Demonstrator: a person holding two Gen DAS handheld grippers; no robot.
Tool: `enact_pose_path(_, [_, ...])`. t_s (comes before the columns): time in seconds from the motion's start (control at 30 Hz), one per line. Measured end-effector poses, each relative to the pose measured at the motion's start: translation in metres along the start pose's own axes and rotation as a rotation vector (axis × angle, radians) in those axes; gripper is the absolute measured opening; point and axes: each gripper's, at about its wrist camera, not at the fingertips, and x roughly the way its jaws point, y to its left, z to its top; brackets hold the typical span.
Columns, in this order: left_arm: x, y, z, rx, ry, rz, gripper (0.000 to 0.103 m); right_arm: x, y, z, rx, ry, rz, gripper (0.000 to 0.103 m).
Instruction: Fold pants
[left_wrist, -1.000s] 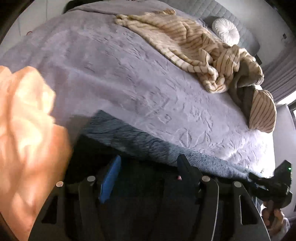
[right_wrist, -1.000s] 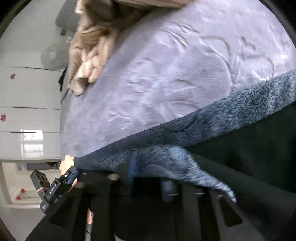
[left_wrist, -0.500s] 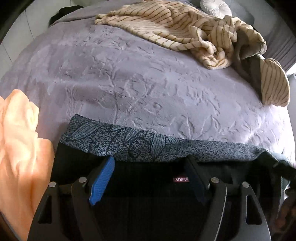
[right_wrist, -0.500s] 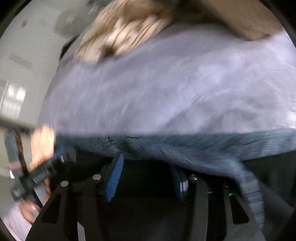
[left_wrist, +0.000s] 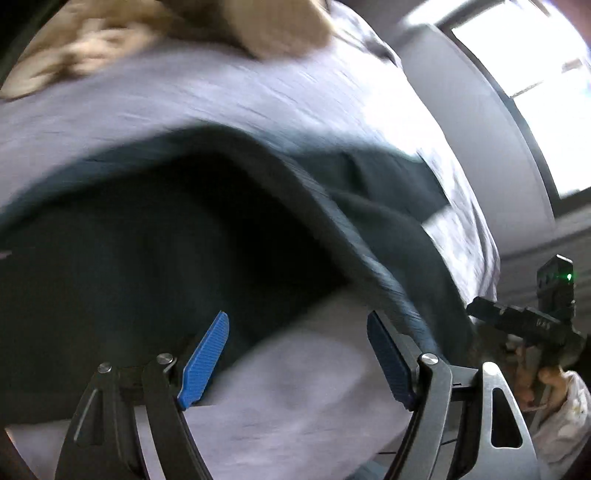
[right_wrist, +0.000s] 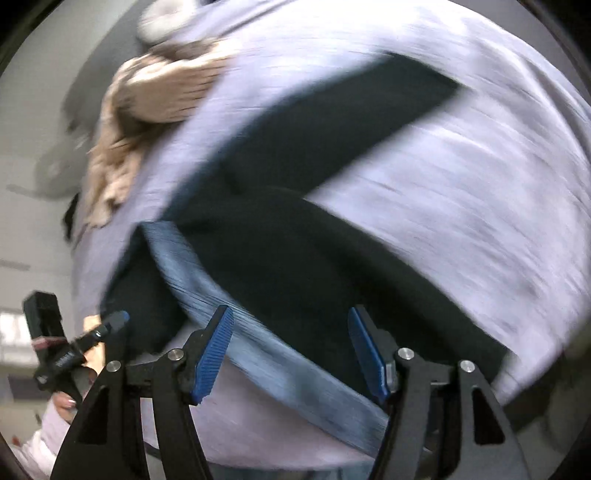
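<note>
Dark pants (right_wrist: 295, 236) with a grey-blue patterned waistband (right_wrist: 221, 295) lie spread on the lilac bedspread (right_wrist: 461, 184). One leg (right_wrist: 332, 122) stretches away toward the far side. In the left wrist view the pants (left_wrist: 147, 240) fill the middle, with the waistband edge (left_wrist: 369, 258) curving to the right. My left gripper (left_wrist: 297, 332) is open and empty just above the pants' near edge. My right gripper (right_wrist: 291, 328) is open and empty over the waistband. Both views are motion-blurred.
A beige striped blanket (right_wrist: 147, 110) lies bunched at the far side of the bed, also in the left wrist view (left_wrist: 110, 44). A round white cushion (right_wrist: 166, 18) sits behind it. A window (left_wrist: 535, 74) is at right. The other gripper shows at each view's edge (left_wrist: 535, 325) (right_wrist: 55, 343).
Both grippers have let go of the waistband, opened wide and pulled back. The pants now lie flat on the bed. Both cameras have swung sharply.
</note>
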Motion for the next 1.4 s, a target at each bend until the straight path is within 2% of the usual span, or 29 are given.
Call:
enact_pose_path(0.1, [0.04, -0.035, 0.0, -0.014, 0.072, -0.053, 0.078, -0.014, -0.046, -0.014, 0.057, -0.001, -0.032, 0.068])
enact_pose_path(0.23, [0.069, -0.059, -0.008, -0.039, 0.13, -0.053, 0.078, -0.012, -0.098, -0.02, 0.093, 0.033, -0.041, 0.068])
enact_pose_path(0.37, [0.082, -0.071, -0.011, -0.046, 0.152, -0.027, 0.078, -0.008, -0.122, -0.011, 0.068, 0.04, 0.003, 0.068])
enact_pose_path(0.43, [0.085, -0.074, -0.011, -0.055, 0.152, -0.032, 0.079, 0.002, -0.122, -0.003, 0.017, 0.06, 0.038, 0.068])
enact_pose_path(0.5, [0.086, -0.077, -0.011, -0.065, 0.155, -0.057, 0.079, 0.018, -0.118, 0.006, -0.061, 0.139, 0.127, 0.068])
enact_pose_path(0.53, [0.087, -0.078, -0.012, -0.067, 0.159, -0.07, 0.079, 0.025, -0.116, 0.009, -0.081, 0.189, 0.172, 0.062])
enact_pose_path(0.57, [0.089, -0.081, -0.011, -0.064, 0.163, -0.077, 0.079, 0.032, -0.112, 0.01, -0.097, 0.233, 0.206, 0.054])
enact_pose_path(0.63, [0.09, -0.085, -0.011, -0.058, 0.174, -0.103, 0.076, 0.04, -0.109, 0.011, -0.131, 0.309, 0.227, 0.027])
enact_pose_path(0.67, [0.09, -0.089, -0.011, -0.063, 0.181, -0.138, 0.072, 0.041, -0.11, 0.012, -0.126, 0.34, 0.26, 0.026])
enact_pose_path(0.7, [0.091, -0.091, -0.01, -0.071, 0.189, -0.171, 0.057, 0.04, -0.112, 0.015, -0.114, 0.356, 0.299, 0.025])
enact_pose_path(0.73, [0.092, -0.093, -0.01, -0.081, 0.2, -0.204, 0.048, 0.038, -0.114, 0.017, -0.094, 0.366, 0.339, 0.024])
enact_pose_path(0.9, [0.078, -0.107, 0.008, -0.145, 0.146, -0.265, 0.047, 0.028, -0.114, 0.035, -0.018, 0.409, 0.524, 0.023])
enact_pose_path(1.0, [0.059, -0.121, 0.033, -0.137, 0.074, -0.284, 0.047, 0.019, -0.111, 0.056, 0.049, 0.384, 0.652, 0.02])
enact_pose_path(1.13, [0.055, -0.141, 0.085, -0.094, 0.014, -0.268, 0.048, 0.008, -0.116, 0.101, 0.192, 0.282, 0.838, 0.02])
enact_pose_path(1.17, [0.055, -0.143, 0.097, -0.078, 0.001, -0.253, 0.051, 0.007, -0.116, 0.117, 0.221, 0.252, 0.876, 0.02])
enact_pose_path(1.2, [0.059, -0.146, 0.11, -0.067, -0.015, -0.233, 0.063, 0.007, -0.117, 0.13, 0.241, 0.231, 0.897, 0.02])
enact_pose_path(1.23, [0.064, -0.147, 0.128, -0.064, -0.042, -0.205, 0.077, 0.009, -0.118, 0.145, 0.266, 0.208, 0.915, 0.02])
enact_pose_path(1.27, [0.067, -0.145, 0.141, -0.069, -0.06, -0.183, 0.082, 0.014, -0.119, 0.162, 0.297, 0.185, 0.924, 0.02])
enact_pose_path(1.33, [0.079, -0.14, 0.167, -0.085, -0.081, -0.147, 0.083, 0.02, -0.119, 0.189, 0.339, 0.148, 0.893, 0.02])
enact_pose_path(1.4, [0.097, -0.133, 0.193, -0.133, -0.088, -0.105, 0.083, 0.035, -0.126, 0.221, 0.391, 0.11, 0.811, 0.023])
